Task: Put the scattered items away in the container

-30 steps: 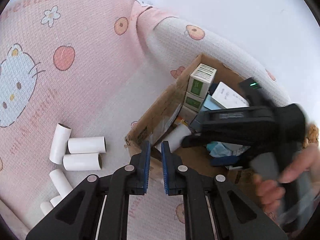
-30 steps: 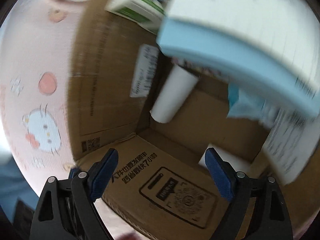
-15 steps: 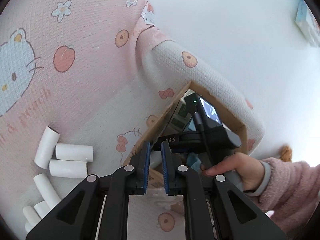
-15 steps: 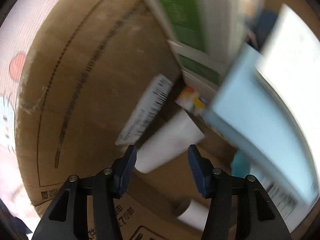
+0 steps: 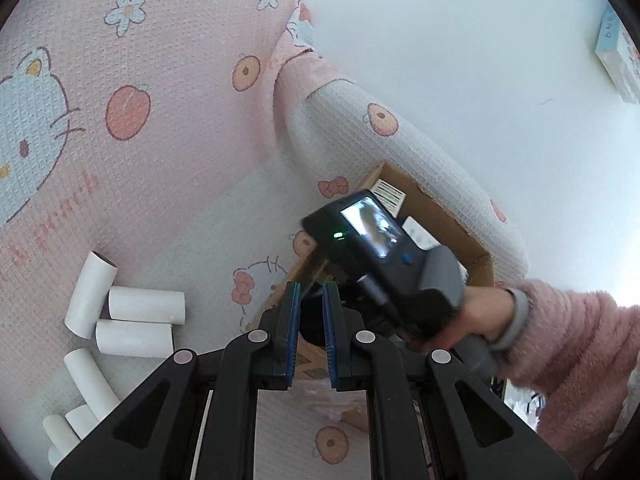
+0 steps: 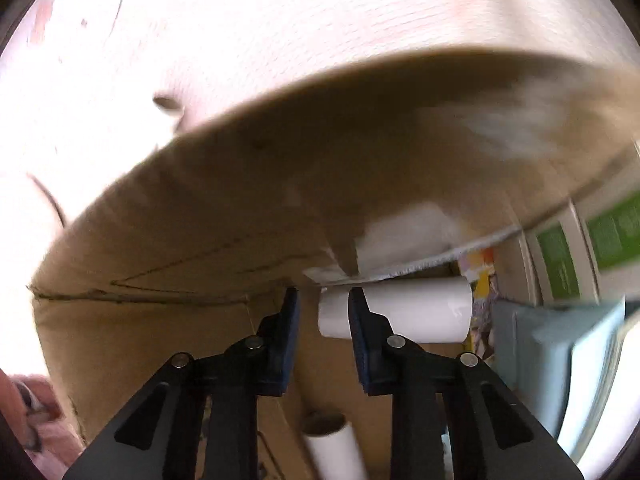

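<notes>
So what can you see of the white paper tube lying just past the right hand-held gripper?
The white paper tube is a short, smooth cylinder, seemingly cardboard, lying on its side on the floor of the brown cardboard box. One end sits behind a blue-padded finger of the right hand-held gripper; whether it touches is unclear. Its other end lies against colourful printed packaging.

Count of items, both wrist views

Seven short white cardboard tubes lay outside on the pink cartoon-print mat; the lowest ones ran into the frame edge, so that count was uncertain. One brown cardboard box stood open. Inside it were two more white tubes, two green-and-white cartons and one pale blue flat box. Other contents were too blurred to count.
</notes>
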The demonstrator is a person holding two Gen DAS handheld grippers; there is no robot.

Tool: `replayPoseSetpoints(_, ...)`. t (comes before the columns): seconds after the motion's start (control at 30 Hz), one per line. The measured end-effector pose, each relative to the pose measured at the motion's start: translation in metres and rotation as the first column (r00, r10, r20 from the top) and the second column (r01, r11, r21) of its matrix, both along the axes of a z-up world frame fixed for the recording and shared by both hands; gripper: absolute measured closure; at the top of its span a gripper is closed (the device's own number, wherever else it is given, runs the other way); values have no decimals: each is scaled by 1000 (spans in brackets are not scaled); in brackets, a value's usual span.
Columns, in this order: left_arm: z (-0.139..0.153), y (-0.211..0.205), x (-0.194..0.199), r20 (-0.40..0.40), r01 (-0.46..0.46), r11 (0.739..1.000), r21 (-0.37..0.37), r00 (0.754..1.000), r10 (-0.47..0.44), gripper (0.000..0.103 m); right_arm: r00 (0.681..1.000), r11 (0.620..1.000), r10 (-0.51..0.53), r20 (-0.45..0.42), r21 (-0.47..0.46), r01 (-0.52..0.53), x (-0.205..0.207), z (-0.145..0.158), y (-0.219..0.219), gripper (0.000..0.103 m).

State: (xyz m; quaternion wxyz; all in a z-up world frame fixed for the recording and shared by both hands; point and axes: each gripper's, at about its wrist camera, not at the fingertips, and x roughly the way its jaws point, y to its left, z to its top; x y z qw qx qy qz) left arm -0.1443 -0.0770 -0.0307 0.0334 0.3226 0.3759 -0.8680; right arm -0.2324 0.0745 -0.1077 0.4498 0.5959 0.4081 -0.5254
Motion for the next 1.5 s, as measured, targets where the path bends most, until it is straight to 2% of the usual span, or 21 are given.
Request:
replayPoseSetpoints(0.13,2,1,-4,2,7,1000,3,1000,-7,91,986,989,142,-85,50,-138,8,-11,-7,81)
replayPoseSetpoints(0.37,12,6,-10,7,20,1000,-14,1000,-20,91,973,976,189,-135,133,-172,-2,-21,3,81)
replayPoseSetpoints(0.43,14,7,-10,2,24,999,-25,1000,-24,91,987,975,135,-86,188,-117,-13,-22,10,81)
replayPoseSetpoints(0.47,15,7,-10,1,19,999,-28,1000,-19,91,993,979,110,-48,178,-99,-16,-19,12,81)
replayPoseSetpoints(0.57,17,4,-11,-13,3,1000,-15,1000,-3,91,999,998,28,30,54,-30,-25,2,10,81)
replayPoseSetpoints(0.6,17,2,-10,-22,-3,1000,-4,1000,3,91,990,994,-105,96,21,104,-37,6,9,81)
replayPoseSetpoints(0.63,16,0,-10,-33,-10,1000,8,999,10,91,968,975,-220,119,8,221,-46,8,12,81)
replayPoseSetpoints(0.7,14,-3,-9,-45,-10,999,31,999,11,91,925,936,-346,154,-8,351,-52,8,17,84)
replayPoseSetpoints(0.73,13,-5,-9,-46,-11,999,40,999,13,91,926,938,-340,164,-11,346,-49,6,16,84)
replayPoseSetpoints(0.8,11,-7,-8,-43,-20,999,51,999,22,91,960,967,-251,125,-10,254,-36,-5,10,84)
replayPoseSetpoints(0.83,9,-8,-7,-44,-22,998,53,999,24,91,961,968,-250,115,5,251,-34,-12,9,84)
replayPoseSetpoints(0.87,8,-9,-6,-45,-24,998,57,999,27,91,951,960,-278,135,17,278,-36,-19,11,85)
replayPoseSetpoints(0.93,6,-10,-4,-45,-30,998,64,998,33,91,894,921,-386,226,39,388,-43,-34,18,85)
replayPoseSetpoints(0.97,5,-11,-3,-47,-26,998,65,998,29,91,855,886,-457,244,37,463,-48,-38,25,85)
replayPoseSetpoints(1.0,5,-11,-3,-49,-23,998,64,998,26,91,797,833,-536,278,20,553,-54,-44,34,85)
replayPoseSetpoints(1.13,3,-14,-5,-43,-24,997,67,999,27,91,704,772,-615,357,90,629,-58,-73,44,85)
replayPoseSetpoints(1.27,1,-15,-6,-42,-18,996,86,999,22,91,724,783,-612,317,113,612,-58,-80,38,86)
replayPoseSetpoints(1.37,0,-12,-5,-39,-11,995,95,999,15,91,733,777,-627,264,157,609,-58,-85,32,91)
replayPoseSetpoints(1.4,-1,-11,-5,-38,-7,995,97,999,11,91,762,794,-608,223,181,580,-54,-86,29,91)
replayPoseSetpoints(1.47,-2,-9,-5,-30,-2,995,97,1000,5,91,852,847,-512,106,226,481,-42,-82,22,91)
replayPoseSetpoints(1.5,-2,-9,-5,-28,1,995,98,1000,2,91,881,857,-472,40,254,448,-39,-82,24,91)
